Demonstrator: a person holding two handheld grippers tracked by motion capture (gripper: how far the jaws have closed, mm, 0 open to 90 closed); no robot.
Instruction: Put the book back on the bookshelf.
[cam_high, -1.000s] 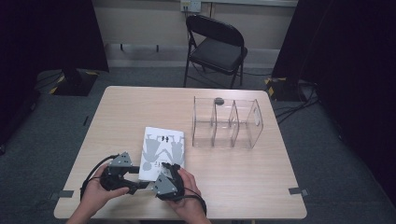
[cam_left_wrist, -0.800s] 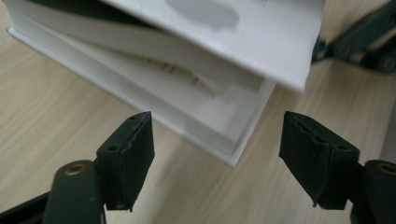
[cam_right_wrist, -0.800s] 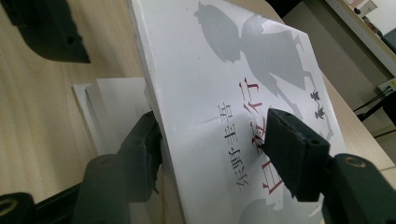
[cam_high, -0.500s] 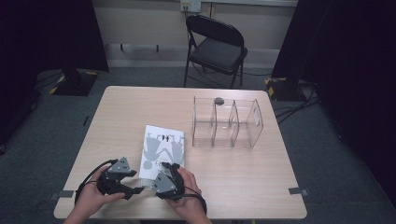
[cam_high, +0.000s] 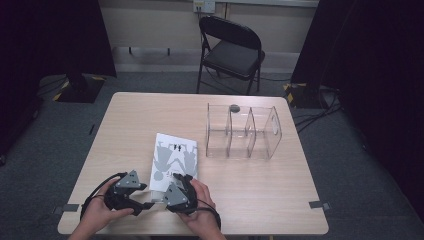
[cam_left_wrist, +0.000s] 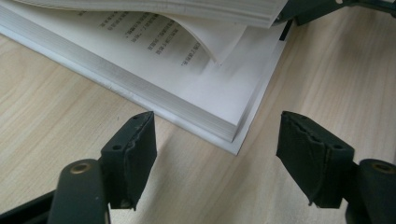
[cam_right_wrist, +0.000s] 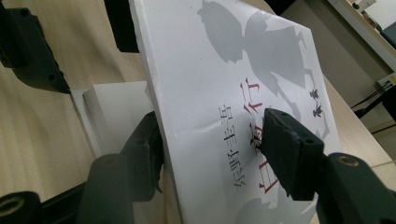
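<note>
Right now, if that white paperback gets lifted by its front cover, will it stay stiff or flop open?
Probably flop: the paperback's cover already lifts away from the sagging pages below. The glossy-looking cover may slip between the right gripper's pads.

Book (cam_high: 174, 159): white paperback, grey silhouette figures on the cover, red and black characters near its bottom edge. It lies on the table, lower centre of the high view. Front cover with the upper pages is lifted off the block at the near end; in the left gripper view, one printed page curls down in the gap.
</note>
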